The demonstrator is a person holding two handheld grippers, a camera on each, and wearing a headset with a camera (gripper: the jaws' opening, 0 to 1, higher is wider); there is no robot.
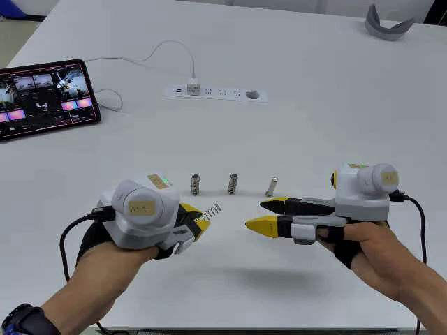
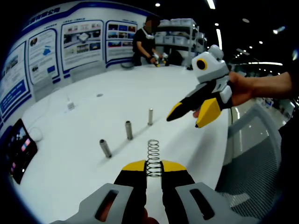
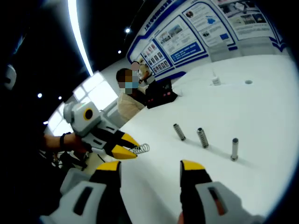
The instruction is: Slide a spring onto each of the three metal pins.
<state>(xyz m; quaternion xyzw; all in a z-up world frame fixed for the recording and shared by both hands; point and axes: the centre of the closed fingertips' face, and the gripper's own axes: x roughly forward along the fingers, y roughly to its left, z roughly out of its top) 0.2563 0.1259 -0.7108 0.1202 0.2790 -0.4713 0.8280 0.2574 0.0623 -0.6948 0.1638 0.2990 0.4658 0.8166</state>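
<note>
Alignment decides this step: the spring (image 1: 213, 210) pinched in the left gripper (image 2: 153, 165) has to meet the bare pin (image 1: 272, 186) end-on. Its axis should be tipped upright over the pin's top before lowering, or the coil will likely catch on the rim or knock the pin over. The left fingers are pressed onto the spring's near end, so most of the coil sticks out free ahead of them, which should leave room to thread it.

The bare pin stands on the tabletop (image 1: 314, 105) at the right end of a row of three. The left pin (image 1: 195, 184) and middle pin (image 1: 232, 183) look already sleeved in springs. The held spring hangs in front of the row, between those two and apart from the bare one. The right gripper (image 1: 260, 215), fingers spread and holding nothing, hovers just in front of the bare pin and could steady it.
</note>
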